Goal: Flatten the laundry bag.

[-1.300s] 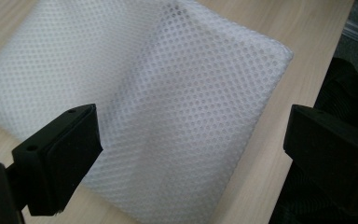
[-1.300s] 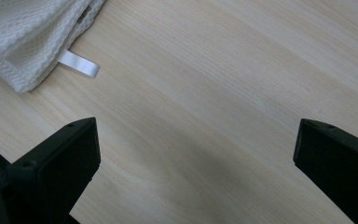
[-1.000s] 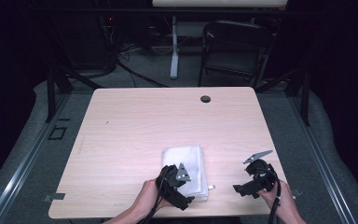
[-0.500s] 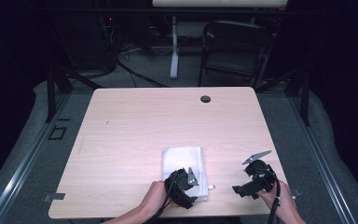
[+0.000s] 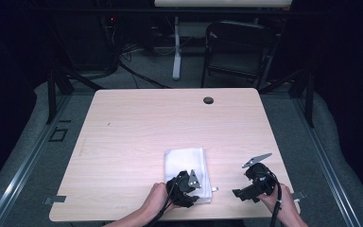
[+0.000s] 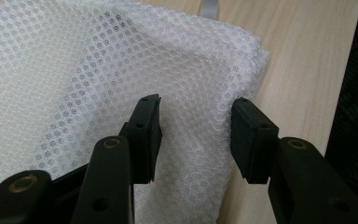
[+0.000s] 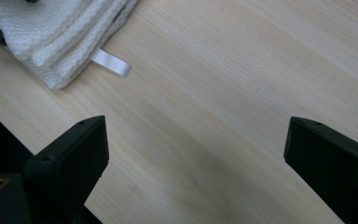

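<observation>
Jaws of the left gripper [image 6: 196, 135] stand partly apart over a folded white mesh cloth [image 6: 74, 70], one jaw above the netting and the other at the cloth's folded edge, with a ridge of mesh lying between them. Whether the jaw pads press the fabric or hang just above it cannot be told. Beyond that edge, to the right of the jaws, runs bare pale wood of the bench [image 6: 303, 56].

From the high view the left gripper [image 5: 185, 187] sits on the near right corner of the cloth [image 5: 182, 160], held by the person's left hand [image 5: 155, 198], and the cloth lies toward the bench's [image 5: 170, 123] near edge.

Jaws of the right gripper [image 7: 196, 163] stand wide apart with bare bench [image 7: 223, 93] between them. The cloth [image 7: 60, 32] lies ahead and to the left of these jaws, well apart from them, its stacked folds showing at the edge, and a small white ribbon tab [image 7: 112, 63] sticks out from it flat on the wood. In the high view the right gripper [image 5: 255, 182] is held by the right hand [image 5: 279, 201] near the bench's front right corner, beside the cloth but clear of it.
</observation>
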Motion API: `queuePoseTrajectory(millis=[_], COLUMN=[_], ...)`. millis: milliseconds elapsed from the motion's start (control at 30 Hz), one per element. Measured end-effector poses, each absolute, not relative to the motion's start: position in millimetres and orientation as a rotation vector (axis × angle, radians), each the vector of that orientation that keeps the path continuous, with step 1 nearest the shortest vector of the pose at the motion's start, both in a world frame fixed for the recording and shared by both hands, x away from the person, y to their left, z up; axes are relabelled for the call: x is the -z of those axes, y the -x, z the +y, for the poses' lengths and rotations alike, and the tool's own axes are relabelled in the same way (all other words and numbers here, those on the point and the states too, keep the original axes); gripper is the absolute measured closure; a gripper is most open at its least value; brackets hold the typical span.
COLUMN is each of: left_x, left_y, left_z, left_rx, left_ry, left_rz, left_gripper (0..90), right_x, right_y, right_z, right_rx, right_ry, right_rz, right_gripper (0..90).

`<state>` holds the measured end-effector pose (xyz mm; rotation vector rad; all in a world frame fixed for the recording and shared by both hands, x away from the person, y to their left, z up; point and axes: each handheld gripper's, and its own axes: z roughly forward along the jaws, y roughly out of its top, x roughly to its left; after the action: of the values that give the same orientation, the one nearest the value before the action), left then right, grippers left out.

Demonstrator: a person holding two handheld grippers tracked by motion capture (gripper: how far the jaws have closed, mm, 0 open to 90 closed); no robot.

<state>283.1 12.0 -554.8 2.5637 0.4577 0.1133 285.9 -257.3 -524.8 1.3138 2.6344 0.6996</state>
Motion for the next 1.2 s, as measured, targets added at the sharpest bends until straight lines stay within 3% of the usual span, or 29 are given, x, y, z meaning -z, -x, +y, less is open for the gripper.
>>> queuePoseTrajectory(millis=[167, 367, 700, 833, 1200], left_x=[555, 555, 555, 555, 556], left_y=[-287, -292, -293, -294, -295], left_z=[15, 18, 19, 19, 21], left_rx=[-0.069, -0.032, -0.014, -0.009, 0.011], left_ry=[-2.545, -2.535, -2.527, -2.525, -2.515], left_rz=[0.479, 0.498, 0.498, 0.493, 0.472], left_gripper=[65.6, 68.6, 68.4, 68.5, 65.4], right_x=[524, 523, 524, 529, 549], right_y=[-285, -284, -283, -285, -298], right_z=[-251, -243, -203, -192, -160], right_rx=[-0.694, -0.706, -0.711, -0.678, -0.650], right_ry=[-1.294, -1.252, -1.105, -1.078, -1.033], right_rz=[2.652, 2.675, 2.789, 2.834, 2.891], right_gripper=[15.0, 33.3, 84.7, 90.0, 90.0])
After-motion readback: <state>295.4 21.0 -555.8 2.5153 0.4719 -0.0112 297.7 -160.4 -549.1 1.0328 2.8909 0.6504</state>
